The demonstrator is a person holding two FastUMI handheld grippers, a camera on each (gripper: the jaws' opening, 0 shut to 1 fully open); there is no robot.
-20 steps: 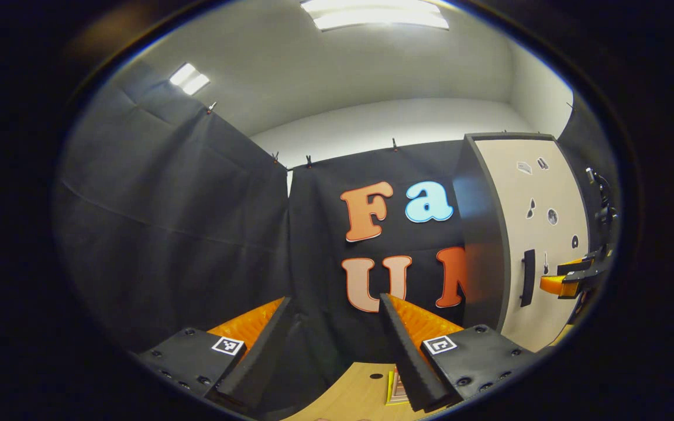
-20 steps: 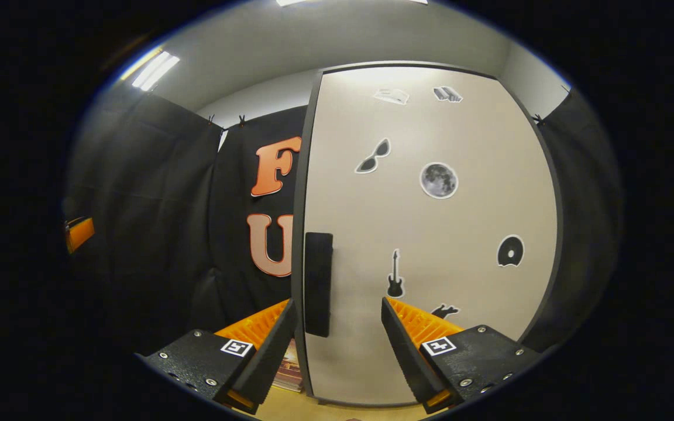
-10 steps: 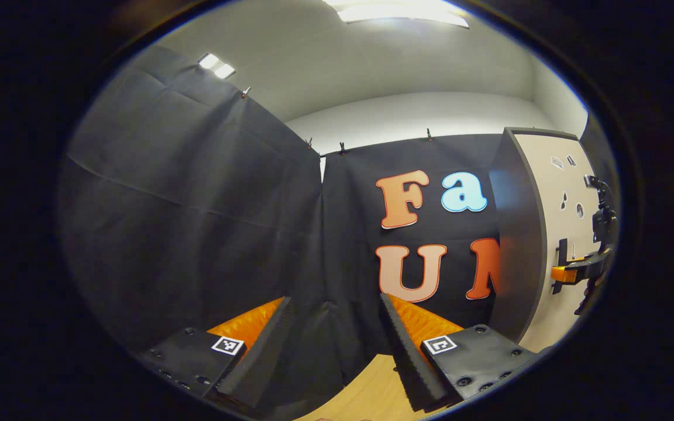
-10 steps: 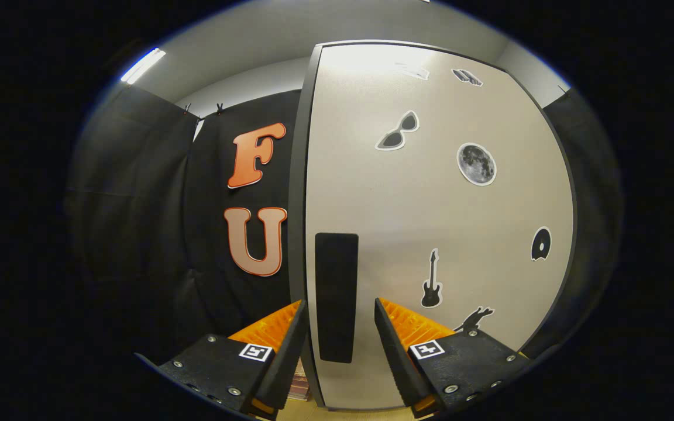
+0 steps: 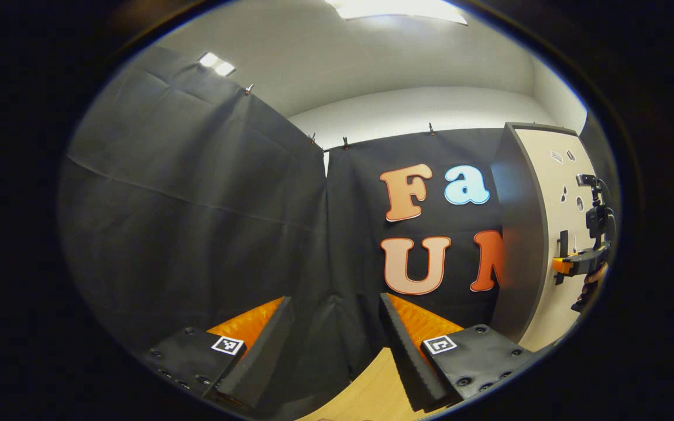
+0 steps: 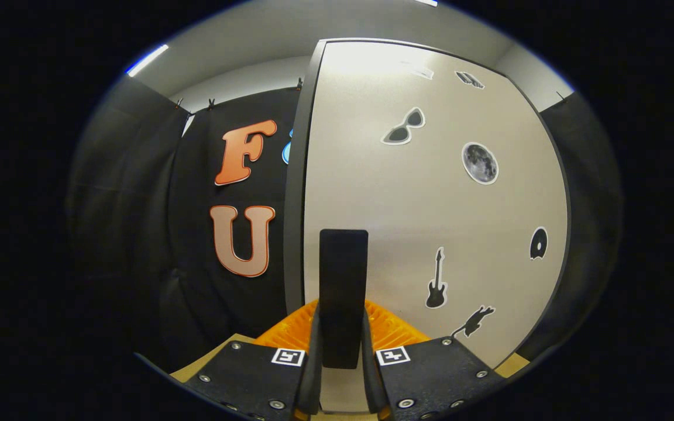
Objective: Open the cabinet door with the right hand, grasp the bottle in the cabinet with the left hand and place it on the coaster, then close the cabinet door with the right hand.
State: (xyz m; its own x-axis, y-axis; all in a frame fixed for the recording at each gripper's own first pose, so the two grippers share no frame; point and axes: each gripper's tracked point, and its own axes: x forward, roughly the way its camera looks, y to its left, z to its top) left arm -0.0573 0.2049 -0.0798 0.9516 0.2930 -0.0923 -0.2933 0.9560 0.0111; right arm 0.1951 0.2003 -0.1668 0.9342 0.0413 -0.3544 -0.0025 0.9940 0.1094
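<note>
A tall cabinet with a beige door (image 6: 430, 204) and dark frame stands before me in the right gripper view. Its black vertical handle (image 6: 343, 280) sits between the fingers of my right gripper (image 6: 340, 362), which is shut on it. The door looks closed. In the left gripper view the cabinet (image 5: 539, 234) stands at the far right, with the right gripper (image 5: 574, 266) at its handle. My left gripper (image 5: 331, 345) hangs open over the wooden table (image 5: 372, 392), nothing between its fingers, facing the black cloth wall. The cabinet's inside is hidden.
Black cloth walls (image 5: 196, 222) enclose the booth on the left and behind. Small black stickers (image 6: 480, 164) dot the cabinet door. The table edge (image 6: 208, 356) shows beside the right gripper's left finger.
My right gripper moved up to the cabinet handle and its fingers closed on it. The left gripper turned slightly left, so the cabinet slid farther right in its view.
</note>
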